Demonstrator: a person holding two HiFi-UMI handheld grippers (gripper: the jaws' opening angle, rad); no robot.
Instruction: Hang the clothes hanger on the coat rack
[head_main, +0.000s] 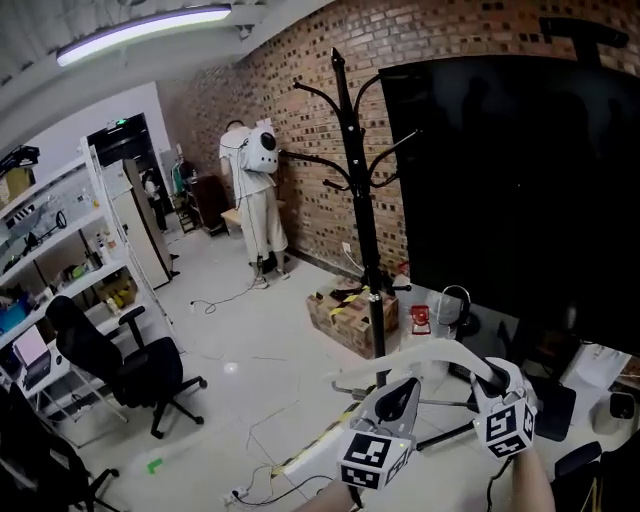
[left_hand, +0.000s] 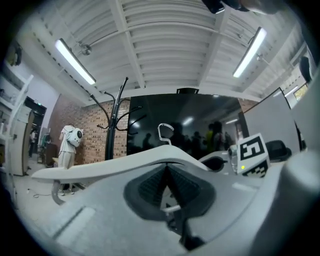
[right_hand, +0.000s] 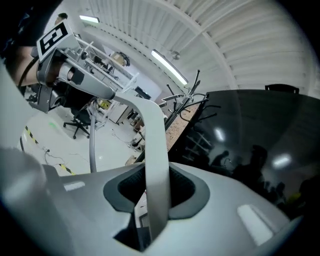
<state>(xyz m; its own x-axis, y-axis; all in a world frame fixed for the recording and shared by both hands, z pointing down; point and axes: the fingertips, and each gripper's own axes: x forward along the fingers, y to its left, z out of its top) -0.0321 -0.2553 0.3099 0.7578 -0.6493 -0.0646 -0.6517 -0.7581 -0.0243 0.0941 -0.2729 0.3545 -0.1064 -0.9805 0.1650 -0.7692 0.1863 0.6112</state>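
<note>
A white clothes hanger (head_main: 440, 355) is held level between both grippers at the bottom of the head view, with its hook (head_main: 455, 300) pointing up. My left gripper (head_main: 398, 388) is shut at the hanger's left arm. In the left gripper view the pads (left_hand: 155, 185) are pressed together just under the white arm (left_hand: 115, 162). My right gripper (head_main: 492, 385) is shut on the right arm; in the right gripper view the arm (right_hand: 152, 135) runs up between its pads (right_hand: 182, 192). The black coat rack (head_main: 352, 180) stands ahead by the brick wall, apart from the hanger.
A large black screen (head_main: 520, 180) fills the right side, close to the rack. A cardboard box (head_main: 352, 318) sits at the rack's foot. An office chair (head_main: 130, 365) and shelves (head_main: 50, 250) are at the left, and a white-clad figure (head_main: 255, 185) is by the wall. Cables lie on the floor.
</note>
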